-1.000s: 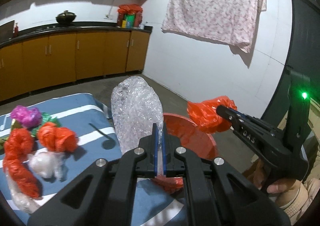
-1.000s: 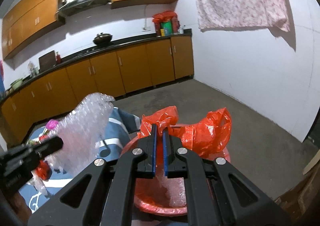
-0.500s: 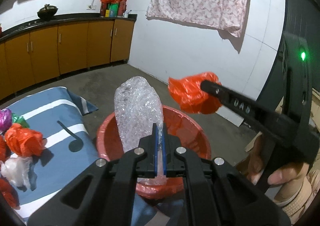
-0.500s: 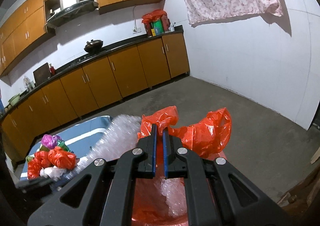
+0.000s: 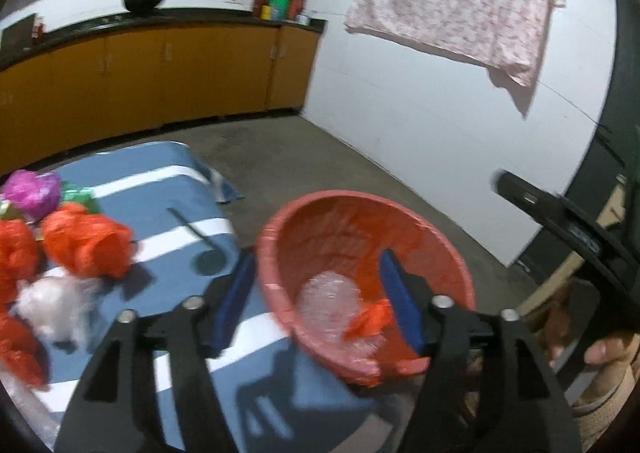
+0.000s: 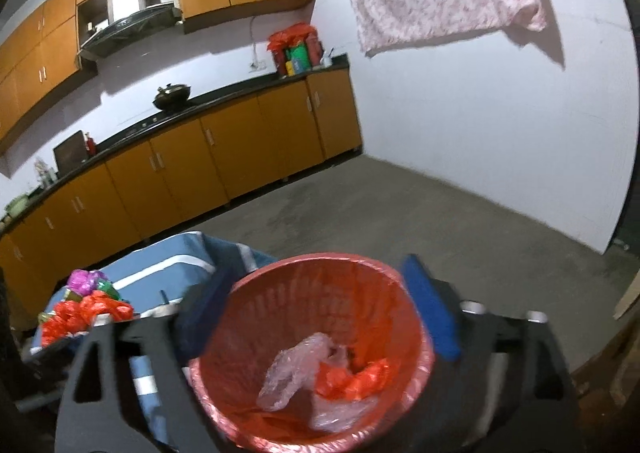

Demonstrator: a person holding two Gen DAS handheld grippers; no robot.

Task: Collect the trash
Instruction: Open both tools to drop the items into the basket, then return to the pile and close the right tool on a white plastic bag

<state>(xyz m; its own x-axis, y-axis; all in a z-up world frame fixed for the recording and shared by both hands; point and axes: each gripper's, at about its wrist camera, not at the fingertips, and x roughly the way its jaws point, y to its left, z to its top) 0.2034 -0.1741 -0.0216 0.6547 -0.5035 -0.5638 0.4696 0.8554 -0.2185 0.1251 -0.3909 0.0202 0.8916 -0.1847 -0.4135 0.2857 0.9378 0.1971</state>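
Blue pads on my left gripper (image 5: 316,297) and right gripper (image 6: 316,321) have just been opening and now stand spread wide with nothing between them. Bubble wrap (image 5: 330,299) and orange plastic bag (image 6: 352,375), pinched a second ago, now lie loose at the bottom of the red basket (image 5: 280,285), so I count both drops done. Basket rim sits right under both sets of fingers; I judge I should lift before swinging so I don't clip it. Next trash waits on the blue striped cloth (image 5: 160,189), left of the basket: orange bag clump (image 5: 86,239), white plastic wad (image 5: 52,303), purple wad (image 5: 34,193). Beyond, bare concrete floor (image 6: 440,205) leaves open room.
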